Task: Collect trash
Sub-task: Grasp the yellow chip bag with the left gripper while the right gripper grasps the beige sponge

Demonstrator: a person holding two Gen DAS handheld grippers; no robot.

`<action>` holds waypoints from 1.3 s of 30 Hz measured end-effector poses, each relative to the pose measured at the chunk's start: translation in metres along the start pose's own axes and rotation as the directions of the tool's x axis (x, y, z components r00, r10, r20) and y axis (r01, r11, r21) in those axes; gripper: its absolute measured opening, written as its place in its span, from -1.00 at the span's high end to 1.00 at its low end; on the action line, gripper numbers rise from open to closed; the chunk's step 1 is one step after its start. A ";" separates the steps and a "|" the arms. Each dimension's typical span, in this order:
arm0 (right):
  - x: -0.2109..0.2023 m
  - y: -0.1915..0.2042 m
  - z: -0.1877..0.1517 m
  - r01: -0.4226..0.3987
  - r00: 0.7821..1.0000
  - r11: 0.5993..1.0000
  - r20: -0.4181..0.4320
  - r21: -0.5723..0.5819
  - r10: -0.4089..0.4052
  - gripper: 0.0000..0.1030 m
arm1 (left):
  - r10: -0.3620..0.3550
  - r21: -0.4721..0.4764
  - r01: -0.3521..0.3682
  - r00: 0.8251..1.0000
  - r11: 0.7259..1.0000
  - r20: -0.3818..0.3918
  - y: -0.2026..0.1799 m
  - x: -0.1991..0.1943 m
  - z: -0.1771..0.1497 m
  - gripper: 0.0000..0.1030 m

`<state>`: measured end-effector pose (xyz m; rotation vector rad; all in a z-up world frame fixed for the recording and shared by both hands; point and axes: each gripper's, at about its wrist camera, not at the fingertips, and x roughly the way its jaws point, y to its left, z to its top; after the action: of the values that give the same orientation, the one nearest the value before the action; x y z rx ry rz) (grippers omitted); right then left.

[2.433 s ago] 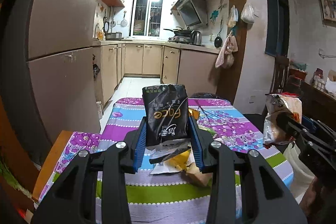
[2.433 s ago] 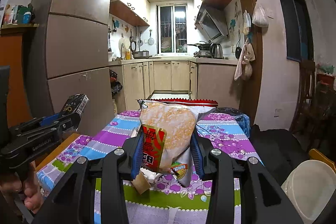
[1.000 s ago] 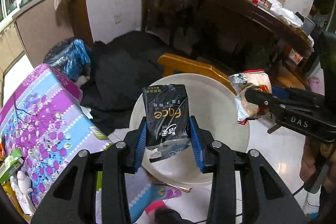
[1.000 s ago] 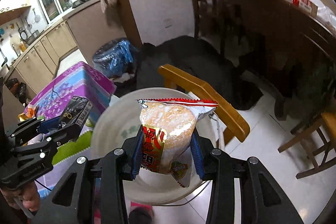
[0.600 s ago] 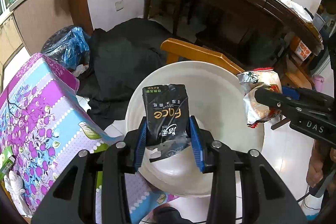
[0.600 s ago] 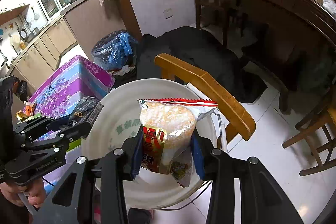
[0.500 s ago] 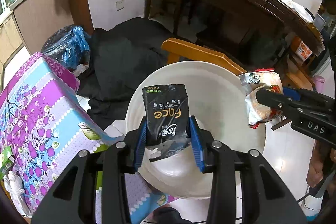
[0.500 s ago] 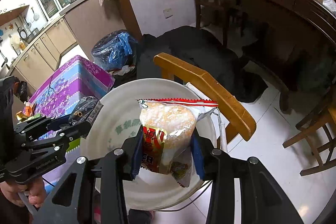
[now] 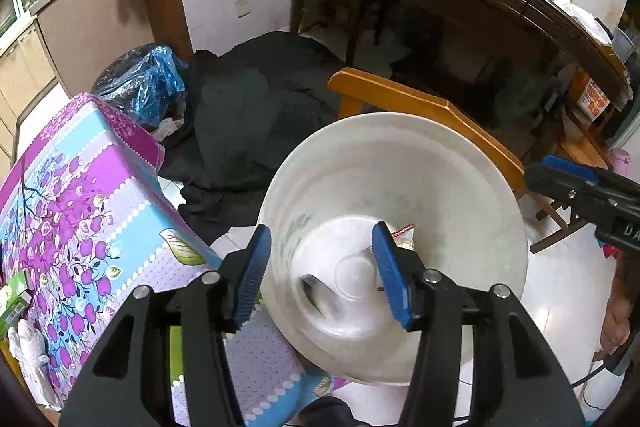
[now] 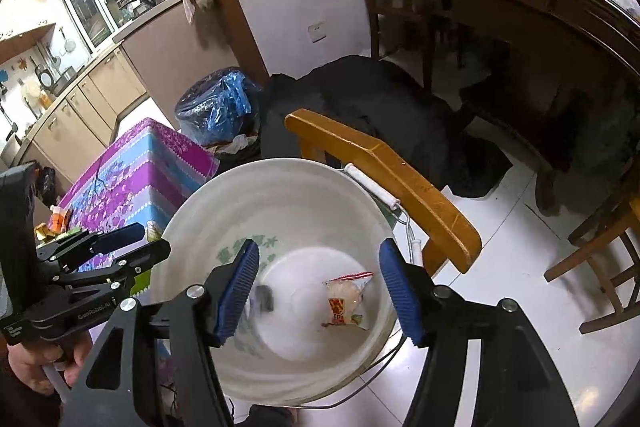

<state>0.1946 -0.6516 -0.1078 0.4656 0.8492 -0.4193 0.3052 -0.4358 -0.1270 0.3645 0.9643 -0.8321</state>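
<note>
White tiled floor beside floral-clothed table [image 10: 136,163], wooden chair [image 10: 384,167] behind. Orange snack packet [image 10: 346,301] and blurred black wrapper [image 10: 265,298] inside round white plastic bucket [image 10: 280,187]. Left gripper [image 9: 322,269] and right gripper [image 10: 318,291] above, jaws opening, nothing between.

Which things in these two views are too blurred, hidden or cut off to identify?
- Dark item in the bucket: motion-blurred in both views.
- Snack bag: in the left view, mostly behind the left claw's finger.
- Green box: cut by the left view's edge.
</note>
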 end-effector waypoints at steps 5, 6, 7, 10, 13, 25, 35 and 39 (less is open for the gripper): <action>-0.009 0.003 -0.005 -0.010 0.999 1.000 0.033 -0.011 0.011 -0.23 | 0.003 0.002 -0.003 1.000 1.000 0.005 -0.001 -0.004 -0.004 0.02; -0.015 0.007 -0.008 -0.014 0.998 1.000 0.059 -0.026 0.015 -0.24 | 0.003 -0.001 -0.003 1.000 1.000 0.010 0.002 -0.007 -0.006 0.02; -0.020 0.010 -0.009 -0.015 0.997 0.999 0.080 -0.042 0.018 -0.25 | 0.004 -0.005 -0.004 1.000 1.000 0.017 0.005 -0.011 -0.010 0.00; -0.044 0.039 -0.023 -0.028 0.983 0.991 0.177 -0.130 0.051 -0.41 | 0.012 -0.020 -0.011 0.998 1.000 0.055 0.018 -0.028 -0.025 -0.12; -0.060 0.071 -0.044 -0.053 0.965 0.977 0.241 -0.208 0.103 -0.51 | 0.035 -0.031 -0.032 0.995 0.999 0.089 0.035 -0.048 -0.042 -0.18; -0.066 0.247 -0.128 -0.320 0.879 0.787 0.145 -0.528 0.455 -0.57 | 0.281 -0.273 -0.223 0.939 0.936 0.196 0.188 -0.165 -0.151 -0.36; -0.018 0.427 -0.209 -0.516 0.788 0.459 -0.190 -0.724 0.586 -0.51 | 0.445 -0.502 -0.345 0.891 0.793 0.091 0.323 -0.215 -0.224 -0.43; 0.010 0.462 -0.216 -0.552 0.772 0.410 -0.259 -0.726 0.581 -0.46 | 0.399 -0.463 -0.324 0.914 0.825 0.070 0.323 -0.203 -0.230 -0.46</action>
<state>0.3111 -0.1558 -0.1369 -0.1001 0.6963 0.6060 0.3574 0.0059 -0.1069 0.0733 0.8627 -0.2699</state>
